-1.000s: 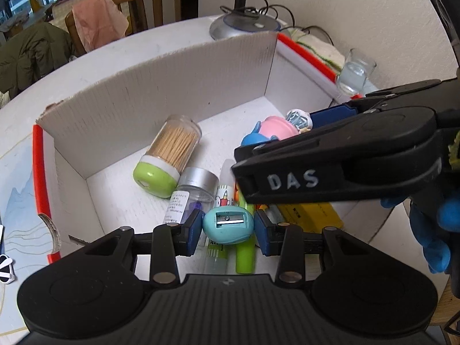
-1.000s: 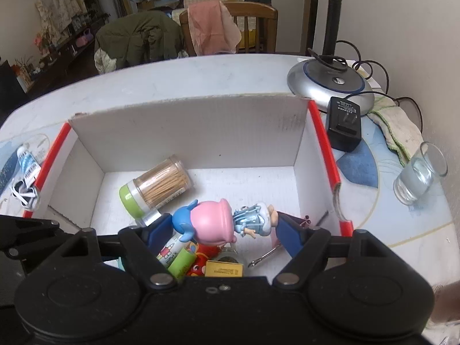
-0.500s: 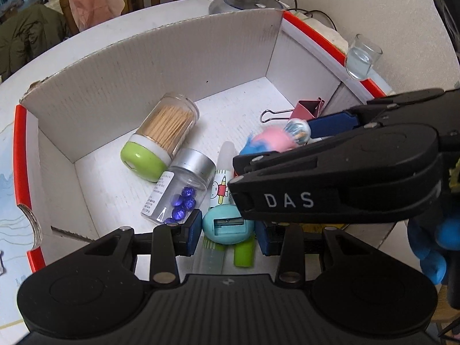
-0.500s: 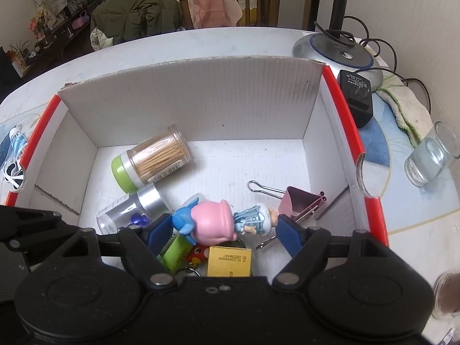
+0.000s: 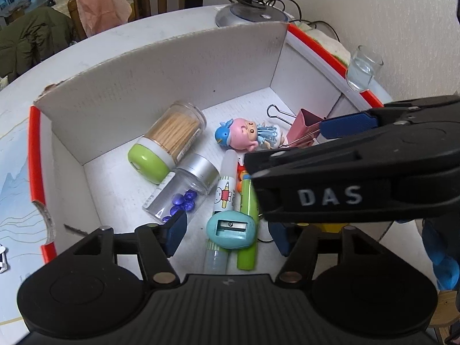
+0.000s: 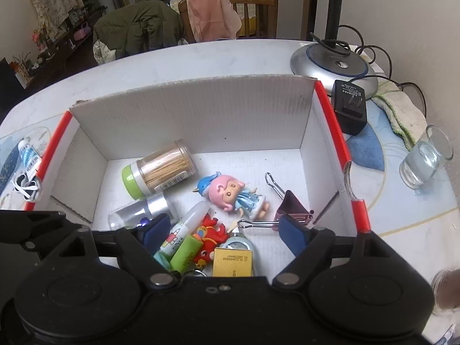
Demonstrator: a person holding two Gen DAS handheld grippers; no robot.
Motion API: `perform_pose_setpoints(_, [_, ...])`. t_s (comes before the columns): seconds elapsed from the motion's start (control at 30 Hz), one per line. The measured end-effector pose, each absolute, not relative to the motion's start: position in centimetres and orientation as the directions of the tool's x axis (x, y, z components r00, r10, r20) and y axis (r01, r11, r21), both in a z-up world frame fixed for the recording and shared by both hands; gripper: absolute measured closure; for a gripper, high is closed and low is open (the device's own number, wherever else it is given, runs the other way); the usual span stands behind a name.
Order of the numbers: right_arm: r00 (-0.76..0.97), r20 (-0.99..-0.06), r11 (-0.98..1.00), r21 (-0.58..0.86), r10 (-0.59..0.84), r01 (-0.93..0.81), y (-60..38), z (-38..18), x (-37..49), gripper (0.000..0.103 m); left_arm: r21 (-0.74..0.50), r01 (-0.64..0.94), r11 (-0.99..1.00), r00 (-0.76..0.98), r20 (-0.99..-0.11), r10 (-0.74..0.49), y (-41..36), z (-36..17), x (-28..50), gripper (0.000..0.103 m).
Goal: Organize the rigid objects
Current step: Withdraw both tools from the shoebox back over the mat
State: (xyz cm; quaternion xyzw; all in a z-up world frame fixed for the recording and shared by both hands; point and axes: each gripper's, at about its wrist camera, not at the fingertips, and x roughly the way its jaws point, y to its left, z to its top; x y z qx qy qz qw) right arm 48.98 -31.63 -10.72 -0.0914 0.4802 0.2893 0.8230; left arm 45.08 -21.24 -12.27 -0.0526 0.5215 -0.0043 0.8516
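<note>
From the left wrist, the left hand-held gripper hangs over the box, its jaws just opened and released: the sharpener sits between the pads untouched, lying on the glue stick and green tube. Further in lie the toothpick jar, a bead vial, the doll and a pink clip. The right hand-held gripper crosses the right side.

From the right wrist, the right hand-held gripper has just spread wider and grasps nothing; the doll lies on the box floor beyond its pads, between the jar and the clip. A glass stands on the tabletop outside.
</note>
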Motion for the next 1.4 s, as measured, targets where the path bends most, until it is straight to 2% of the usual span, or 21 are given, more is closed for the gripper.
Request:
perform_pose_setpoints(0.27, [0.38,-0.822,0.809,0.154,0.423,-0.568,-32.2,-9.3,47.7,0.019,-0.116,-0.062,0.991,0.503,-0.861,-0.069,-20.6,-10.8,43.1,0.041])
perform_pose_setpoints(0.73, [0.421,-0.762,0.785,0.181,0.492,-0.592,-33.2,-5.9,44.8,0.01,-0.138,-0.1,0.985,0.605,-0.794,-0.05,-19.1,-6.7,38.3,0.041])
perform_pose_setpoints(0.83, [0.42,-0.75,0.775,0.191,0.511,-0.602,-33.4,-5.4,44.2,0.009,-0.144,-0.115,0.983,0.621,-0.783,-0.042,-18.7,-6.0,37.3,0.032])
perform_pose_setpoints(1.1, [0.443,-0.716,0.767,0.201,0.54,-0.61,-34.0,-3.9,42.3,0.003,-0.153,-0.159,0.975,0.652,-0.758,-0.013,-17.5,-4.6,34.0,0.032])
perform_pose_setpoints(1.2, [0.452,-0.703,0.763,0.199,0.549,-0.615,-34.1,-3.3,41.4,0.002,-0.163,-0.188,0.969,0.666,-0.746,0.004,-16.7,-4.1,32.8,0.025])
perform_pose_setpoints(1.4, [0.452,-0.684,0.749,0.211,0.572,-0.628,-33.8,-2.4,39.6,0.001,-0.178,-0.214,0.96,0.685,-0.728,0.018,-14.7,-3.2,30.4,0.022])
